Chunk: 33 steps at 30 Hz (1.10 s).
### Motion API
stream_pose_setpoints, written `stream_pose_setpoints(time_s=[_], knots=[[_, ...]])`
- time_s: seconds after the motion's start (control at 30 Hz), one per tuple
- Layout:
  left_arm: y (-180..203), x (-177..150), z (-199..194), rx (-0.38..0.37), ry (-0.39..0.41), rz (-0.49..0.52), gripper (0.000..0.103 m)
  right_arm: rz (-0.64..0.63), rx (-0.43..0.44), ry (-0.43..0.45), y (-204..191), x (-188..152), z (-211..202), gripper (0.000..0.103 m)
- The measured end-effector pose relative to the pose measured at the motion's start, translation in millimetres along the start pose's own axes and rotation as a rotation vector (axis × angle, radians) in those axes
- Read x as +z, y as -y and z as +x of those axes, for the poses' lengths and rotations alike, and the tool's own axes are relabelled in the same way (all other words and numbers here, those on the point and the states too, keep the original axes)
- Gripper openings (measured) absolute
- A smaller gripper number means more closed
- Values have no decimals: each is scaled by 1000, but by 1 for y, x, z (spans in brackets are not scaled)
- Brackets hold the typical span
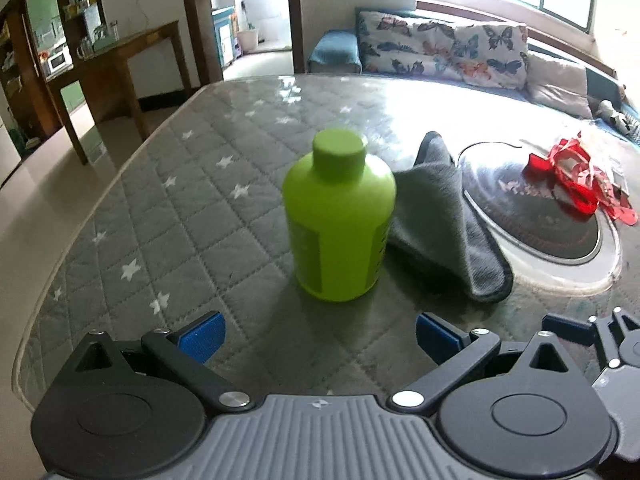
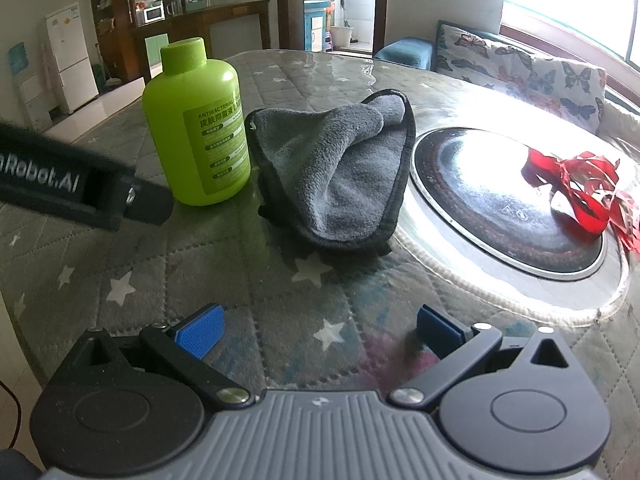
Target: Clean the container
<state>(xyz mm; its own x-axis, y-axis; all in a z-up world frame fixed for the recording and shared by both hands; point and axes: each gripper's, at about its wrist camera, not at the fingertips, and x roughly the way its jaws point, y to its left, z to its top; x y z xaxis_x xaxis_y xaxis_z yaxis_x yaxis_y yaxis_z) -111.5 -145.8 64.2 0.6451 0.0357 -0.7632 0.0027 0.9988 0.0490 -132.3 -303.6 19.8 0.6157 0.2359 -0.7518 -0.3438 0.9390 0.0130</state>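
A lime-green capped bottle (image 1: 338,220) (image 2: 198,128) stands upright on the quilted grey table cover. Right beside it lies a crumpled grey cloth (image 1: 444,220) (image 2: 340,176), apparently touching its right side. My left gripper (image 1: 318,334) is open, a short way in front of the bottle, with nothing between its blue pads. My right gripper (image 2: 318,330) is open too, facing the cloth from a little further back and holding nothing. The left gripper's black body (image 2: 80,190) shows at the left edge of the right wrist view, just left of the bottle.
A round black induction hob (image 2: 508,200) (image 1: 536,208) is set into the table right of the cloth, with red ribbon (image 2: 580,196) (image 1: 572,180) lying on it. The table's left edge (image 1: 80,216) drops to the floor. A sofa with butterfly cushions (image 1: 440,48) stands behind.
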Motion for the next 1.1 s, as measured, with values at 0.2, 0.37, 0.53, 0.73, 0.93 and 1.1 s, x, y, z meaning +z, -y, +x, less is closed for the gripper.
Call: stream_pose_setpoints(time_s=[0.2, 0.37, 0.53, 0.73, 0.93, 1.1], knots=[[6, 10, -12, 4, 63, 28, 103, -3, 2, 5, 0, -1, -1, 103], [13, 27, -34, 8, 174, 62, 103, -3, 2, 8, -1, -2, -1, 103], [18, 47, -44, 26, 253, 62, 103, -2, 2, 10, 0, -2, -1, 103], [12, 58, -49, 103, 320, 51, 103, -2, 2, 11, -1, -2, -1, 103], [0, 63, -52, 150, 335, 11, 103, -1, 2, 18, -1, -3, -1, 103], [11, 55, -48, 90, 282, 52, 103, -1, 3, 16, -1, -2, -2, 103]])
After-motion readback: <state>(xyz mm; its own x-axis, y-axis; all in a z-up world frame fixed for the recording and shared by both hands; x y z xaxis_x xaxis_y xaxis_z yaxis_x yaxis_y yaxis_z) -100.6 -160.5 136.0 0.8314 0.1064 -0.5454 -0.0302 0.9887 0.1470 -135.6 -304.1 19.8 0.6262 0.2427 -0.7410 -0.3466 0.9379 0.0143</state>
